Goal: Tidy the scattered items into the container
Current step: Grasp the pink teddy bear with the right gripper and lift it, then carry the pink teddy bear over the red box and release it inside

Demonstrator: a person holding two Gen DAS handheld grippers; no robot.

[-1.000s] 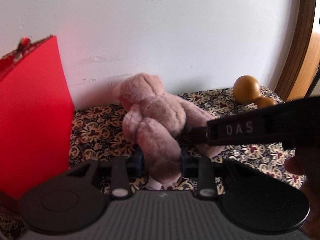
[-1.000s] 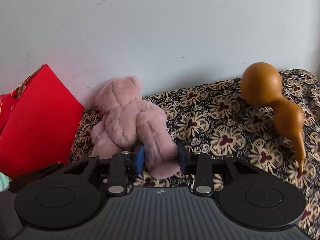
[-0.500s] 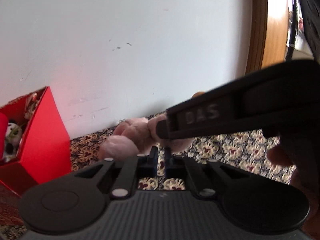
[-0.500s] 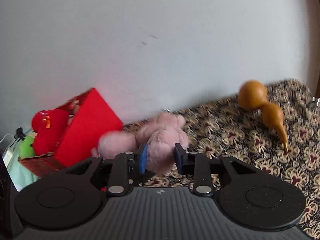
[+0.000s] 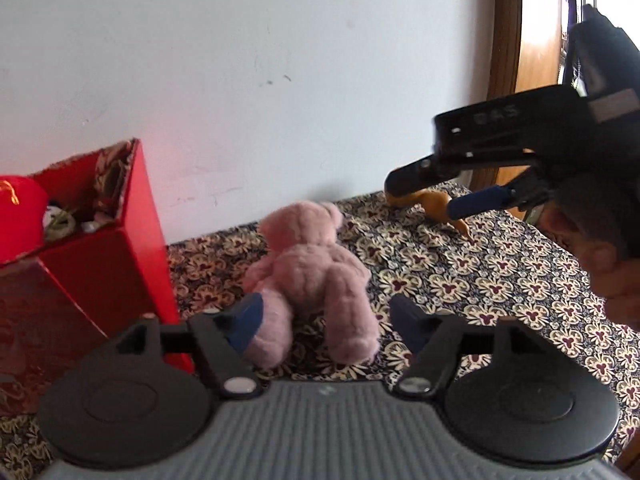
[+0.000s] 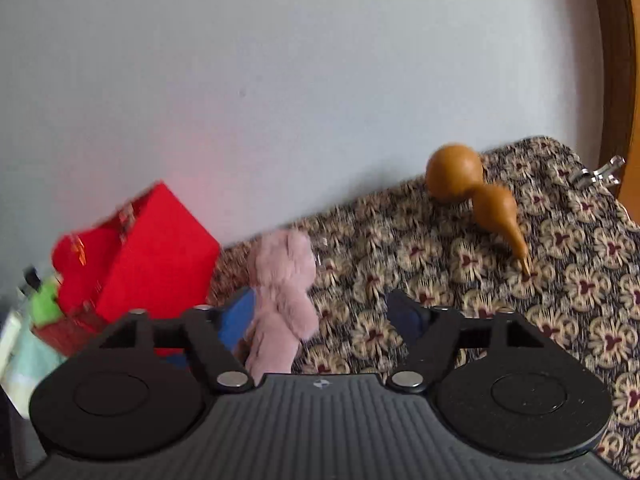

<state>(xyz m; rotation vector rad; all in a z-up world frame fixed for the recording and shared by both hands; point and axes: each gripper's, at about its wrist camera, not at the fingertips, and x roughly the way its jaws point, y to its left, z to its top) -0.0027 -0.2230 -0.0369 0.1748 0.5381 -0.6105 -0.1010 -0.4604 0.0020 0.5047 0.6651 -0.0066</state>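
White wall [image 5: 280,40], floral cloth [image 6: 560,280], wooden frame [image 5: 504,60]

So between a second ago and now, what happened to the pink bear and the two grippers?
Both grippers let go. The right gripper, shut on the pink teddy bear and lifting it half a second ago, is now open; the left gripper has opened too. The bear is down on the floral cloth, outside the red box. The gourd and box stayed put.

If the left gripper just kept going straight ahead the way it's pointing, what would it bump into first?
Most likely the pink teddy bear. The left gripper is open, and the bear lies on the patterned cloth between its fingers, one leg against the left fingertip. Behind it is the wall.
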